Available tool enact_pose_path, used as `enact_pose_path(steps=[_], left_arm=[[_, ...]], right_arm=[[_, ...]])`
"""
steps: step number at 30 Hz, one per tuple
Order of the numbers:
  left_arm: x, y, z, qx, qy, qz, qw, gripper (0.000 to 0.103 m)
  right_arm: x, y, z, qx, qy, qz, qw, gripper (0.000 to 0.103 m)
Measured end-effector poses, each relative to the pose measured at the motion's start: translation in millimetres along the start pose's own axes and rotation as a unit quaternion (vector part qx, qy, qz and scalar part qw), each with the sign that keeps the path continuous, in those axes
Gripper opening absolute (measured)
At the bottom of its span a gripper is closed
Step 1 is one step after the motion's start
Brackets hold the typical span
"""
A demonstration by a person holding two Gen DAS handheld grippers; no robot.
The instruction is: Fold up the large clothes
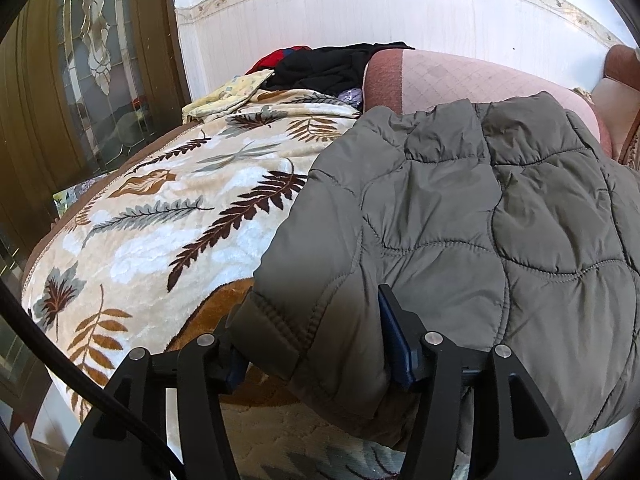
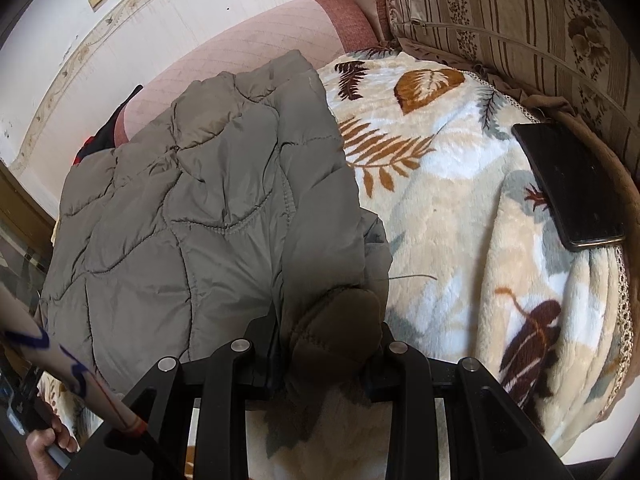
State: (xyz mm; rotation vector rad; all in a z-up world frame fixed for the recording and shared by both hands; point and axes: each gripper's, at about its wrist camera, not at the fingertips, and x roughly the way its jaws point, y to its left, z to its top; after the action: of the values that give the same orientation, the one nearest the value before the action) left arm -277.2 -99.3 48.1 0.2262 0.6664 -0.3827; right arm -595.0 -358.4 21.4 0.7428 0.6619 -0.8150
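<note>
- grey quilted jacket [image 1: 480, 208] lies flat on leaf-print blanket [image 1: 160, 208], just ahead of both sets of fingers
- left gripper [image 1: 316, 348] jaws apart, jacket cuff lying loose between them
- right gripper [image 2: 328, 344] closed on bunched jacket cuff [image 2: 336, 320]
- phone [image 2: 568, 184] lies right of the fingers

Blanket [image 2: 460, 200] free right of jacket [image 2: 208, 200]; phone [image 2: 572, 184] beyond.

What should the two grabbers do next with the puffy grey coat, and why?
Probably lift the left gripper clear of the ribbed cuff. Its fingers stand wide with the cuff lying loose between them, flat on the leafy blanket. The right gripper is pinched on the other cuff, so it could let go afterwards, since the grey coat already looks folded.
</note>
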Motion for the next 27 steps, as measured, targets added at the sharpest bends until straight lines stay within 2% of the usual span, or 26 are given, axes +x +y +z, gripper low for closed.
enact_pose_path(steps=[18, 20, 27], left_arm=[[-1, -8, -9, 0.010, -0.014, 0.029, 0.9994, 0.060], [-2, -7, -10, 0.008, -0.013, 0.032, 0.9994, 0.063], [-2, -2, -11, -0.004, -0.005, 0.025, 0.9997, 0.064]], right_arm=[[3, 7, -7, -0.026, -0.009, -0.023, 0.999, 0.036], [3, 6, -7, -0.027, -0.010, -0.021, 0.999, 0.037], [3, 1, -7, -0.019, -0.009, -0.013, 1.000, 0.041]])
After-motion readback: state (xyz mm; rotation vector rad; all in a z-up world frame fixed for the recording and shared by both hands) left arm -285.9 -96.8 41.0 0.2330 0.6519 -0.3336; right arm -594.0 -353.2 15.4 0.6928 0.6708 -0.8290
